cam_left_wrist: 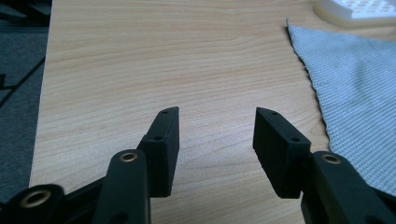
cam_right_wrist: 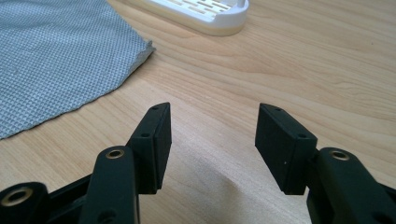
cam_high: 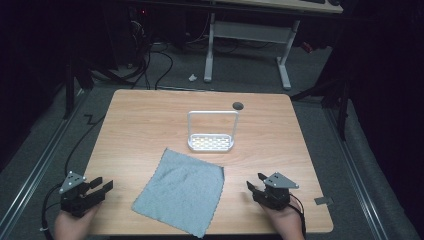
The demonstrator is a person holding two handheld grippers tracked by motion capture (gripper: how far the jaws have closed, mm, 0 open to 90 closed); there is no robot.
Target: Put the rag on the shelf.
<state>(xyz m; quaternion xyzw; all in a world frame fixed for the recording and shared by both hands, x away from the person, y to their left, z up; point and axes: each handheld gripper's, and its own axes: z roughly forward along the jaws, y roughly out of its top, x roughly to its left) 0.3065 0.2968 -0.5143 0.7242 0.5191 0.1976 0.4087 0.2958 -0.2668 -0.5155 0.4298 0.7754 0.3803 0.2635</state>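
Cloth (cam_high: 181, 191), limp and light, should lift from a near corner; left gripper (cam_high: 102, 189) and right gripper (cam_high: 253, 184) gape wide, holding nothing.

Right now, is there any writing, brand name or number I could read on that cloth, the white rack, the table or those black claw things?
There is none to read.
The grey cloth shows only its woven texture.
The white rack is plain, with slots in its base.
The wooden table shows only grain.
The left gripper and right gripper are bare black with screw holes, both open.
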